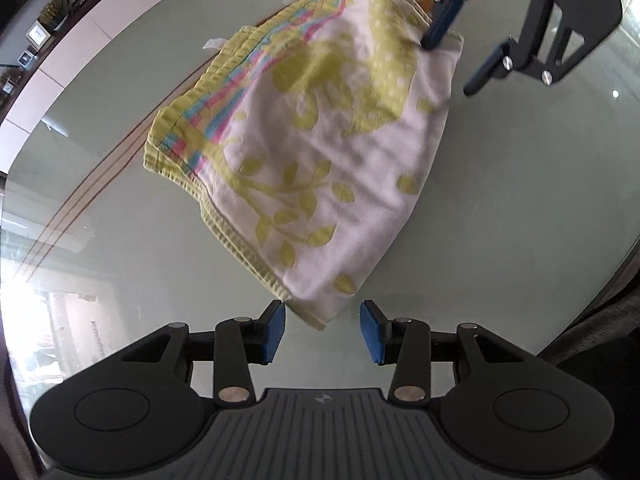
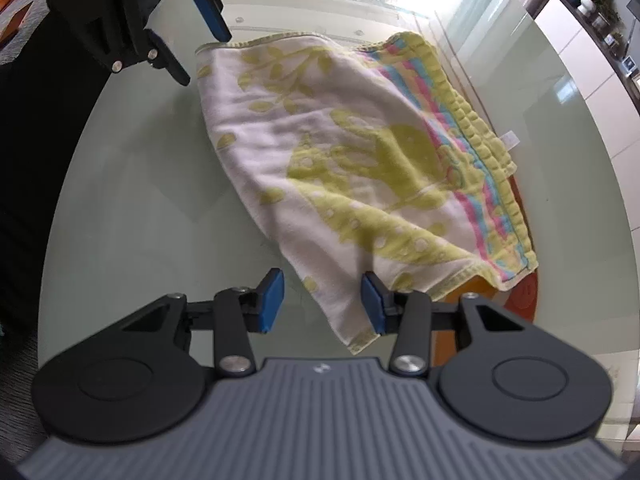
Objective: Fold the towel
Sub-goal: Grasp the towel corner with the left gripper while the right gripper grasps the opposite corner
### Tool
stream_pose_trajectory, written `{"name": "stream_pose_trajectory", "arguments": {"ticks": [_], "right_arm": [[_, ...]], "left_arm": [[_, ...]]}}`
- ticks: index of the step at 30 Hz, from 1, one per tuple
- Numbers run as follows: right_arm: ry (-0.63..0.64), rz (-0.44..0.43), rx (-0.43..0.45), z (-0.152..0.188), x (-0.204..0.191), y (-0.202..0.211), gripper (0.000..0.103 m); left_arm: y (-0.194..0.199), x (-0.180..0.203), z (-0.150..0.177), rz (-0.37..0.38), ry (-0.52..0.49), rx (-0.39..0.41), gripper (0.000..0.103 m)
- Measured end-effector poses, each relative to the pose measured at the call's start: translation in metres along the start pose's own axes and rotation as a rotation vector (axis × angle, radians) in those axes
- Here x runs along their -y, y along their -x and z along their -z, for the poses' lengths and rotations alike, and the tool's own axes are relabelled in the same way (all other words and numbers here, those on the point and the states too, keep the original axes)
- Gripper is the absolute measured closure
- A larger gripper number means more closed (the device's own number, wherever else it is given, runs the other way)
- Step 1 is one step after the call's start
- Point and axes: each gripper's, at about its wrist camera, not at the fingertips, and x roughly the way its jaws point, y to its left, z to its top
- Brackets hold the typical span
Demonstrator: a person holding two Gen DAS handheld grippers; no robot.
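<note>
Both grippers, left gripper and right gripper, are hovering wide open, gripping nothing, each straddling a corner of the soft, limp terry towel; corners look best to pinch.

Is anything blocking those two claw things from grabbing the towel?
Nothing visible does. The left gripper and the right gripper are both open, each with a corner of the towel between its blue pads, on the glass table.

no readable text, white tag on towel edge too blurred
</note>
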Motion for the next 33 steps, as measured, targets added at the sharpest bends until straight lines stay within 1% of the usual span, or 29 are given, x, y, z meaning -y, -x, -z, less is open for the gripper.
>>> {"name": "stream_pose_trajectory", "arguments": {"ticks": [5, 6, 7, 9, 10, 11, 12, 13, 15, 17, 20, 22, 23, 24, 26, 27, 28, 29, 30, 31, 33], "right_arm": [[-0.05, -0.052, -0.026, -0.002, 0.009, -0.002, 0.078], [-0.056, -0.055, -0.03, -0.002, 0.009, -0.002, 0.078], [-0.062, -0.057, -0.033, -0.003, 0.009, -0.002, 0.079], [-0.074, -0.058, -0.037, -0.004, 0.01, -0.003, 0.08], [-0.076, -0.061, -0.041, -0.004, 0.009, -0.003, 0.082], [-0.072, -0.063, -0.045, -0.004, 0.007, -0.002, 0.086], [-0.058, -0.07, -0.048, -0.003, 0.004, -0.001, 0.089], [-0.046, -0.078, -0.049, -0.003, 0.002, 0.0, 0.09], [-0.041, -0.11, -0.054, 0.0, -0.003, 0.002, 0.09], [-0.048, -0.141, -0.062, 0.004, -0.007, 0.007, 0.094], [-0.051, -0.183, -0.086, 0.014, -0.02, 0.014, 0.094], [-0.044, -0.181, -0.09, 0.019, -0.029, 0.019, 0.093], [-0.038, -0.167, -0.086, 0.021, -0.034, 0.021, 0.091], [-0.031, -0.143, -0.078, 0.021, -0.036, 0.022, 0.086], [-0.027, -0.075, -0.029, 0.022, -0.04, 0.028, 0.063], [-0.027, -0.057, -0.014, 0.022, -0.041, 0.03, 0.058], [-0.022, -0.047, -0.005, 0.022, -0.041, 0.03, 0.056], [-0.005, -0.031, 0.009, 0.019, -0.043, 0.031, 0.056], [0.016, -0.014, 0.015, 0.017, -0.046, 0.029, 0.054], [0.03, 0.001, 0.014, 0.015, -0.048, 0.027, 0.05], [0.054, 0.038, 0.007, 0.014, -0.046, 0.023, 0.049]], "left_arm": [[-0.001, -0.006, -0.001, 0.018, 0.021, 0.01, 0.057], [-0.002, -0.006, 0.0, 0.027, 0.028, 0.009, 0.061], [-0.002, -0.007, 0.002, 0.036, 0.035, 0.008, 0.067], [-0.002, -0.008, 0.003, 0.061, 0.052, 0.009, 0.075], [-0.002, -0.007, 0.004, 0.06, 0.056, 0.008, 0.078], [-0.003, -0.007, 0.004, 0.06, 0.056, 0.008, 0.081], [-0.003, -0.006, 0.003, 0.058, 0.059, 0.005, 0.088], [-0.003, -0.005, 0.004, 0.057, 0.057, 0.003, 0.09], [-0.003, -0.003, 0.004, 0.056, 0.053, 0.0, 0.091], [-0.003, -0.001, 0.008, 0.072, 0.044, -0.006, 0.092], [0.004, 0.0, 0.017, 0.102, 0.043, -0.013, 0.092], [0.008, 0.0, 0.022, 0.118, 0.045, -0.017, 0.092], [0.012, 0.0, 0.028, 0.126, 0.047, -0.017, 0.092], [0.013, 0.0, 0.031, 0.121, 0.053, -0.015, 0.091], [0.015, -0.001, 0.035, 0.111, 0.065, -0.009, 0.089], [0.016, -0.004, 0.036, 0.1, 0.084, -0.001, 0.085], [0.016, -0.007, 0.037, 0.089, 0.111, 0.007, 0.082], [0.016, -0.01, 0.037, 0.085, 0.129, 0.01, 0.08], [0.015, -0.011, 0.036, 0.086, 0.135, 0.012, 0.079], [0.016, -0.012, 0.036, 0.087, 0.138, 0.01, 0.078], [0.019, -0.01, 0.036, 0.087, 0.132, 0.015, 0.078]]}}
